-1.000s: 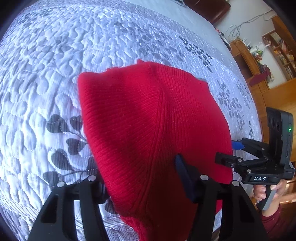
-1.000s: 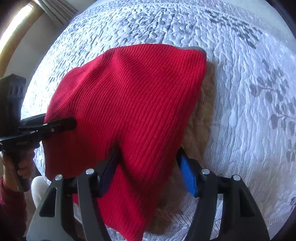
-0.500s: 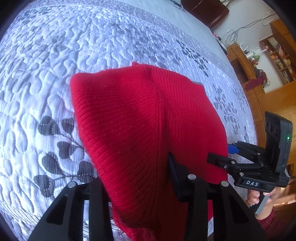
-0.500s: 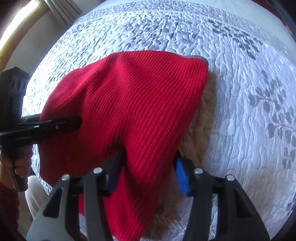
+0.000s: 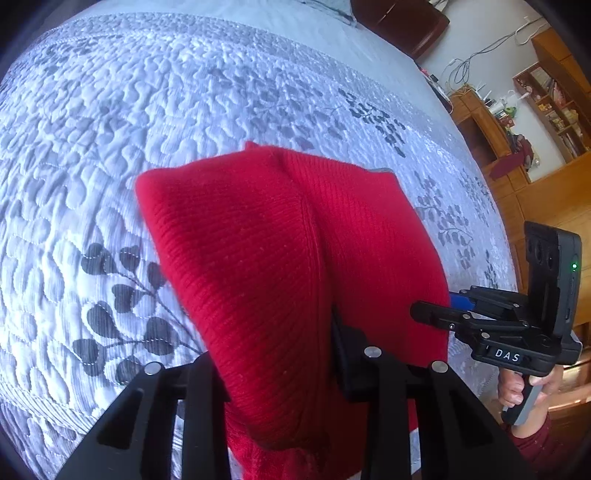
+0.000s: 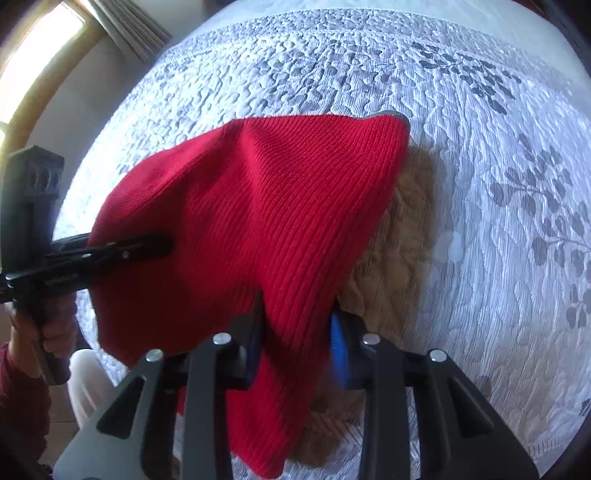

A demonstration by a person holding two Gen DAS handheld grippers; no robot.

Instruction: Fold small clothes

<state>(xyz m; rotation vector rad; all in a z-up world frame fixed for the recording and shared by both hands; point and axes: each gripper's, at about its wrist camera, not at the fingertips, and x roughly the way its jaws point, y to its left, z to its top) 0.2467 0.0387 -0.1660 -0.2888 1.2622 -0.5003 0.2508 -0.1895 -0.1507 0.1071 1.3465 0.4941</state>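
Observation:
A red knit garment (image 5: 280, 236) lies on the quilted bedspread (image 5: 110, 147), its near edge raised and bunched. My left gripper (image 5: 275, 354) grips that edge; its jaws are closing, and red cloth fills the gap and bulges over the fingers. My right gripper (image 6: 295, 332) holds the same edge further along, jaws closing on a thick fold between the blue pads (image 6: 338, 343). Each gripper shows in the other's view: the right gripper (image 5: 436, 317) at the garment's right side, the left gripper (image 6: 147, 247) lying over its left part. A grey trim (image 6: 399, 115) shows at the far corner.
The grey-leaf bedspread (image 6: 498, 184) spreads wide around the garment. Wooden shelves (image 5: 546, 110) and a dark piece of furniture (image 5: 402, 22) stand beyond the bed. A window with a curtain (image 6: 55, 48) is at the left. A hand in a maroon sleeve (image 5: 524, 391) holds the right gripper.
Both grippers' jaws have narrowed onto the garment's near edge. That edge has risen off the quilt and bunched into folds between the fingers.

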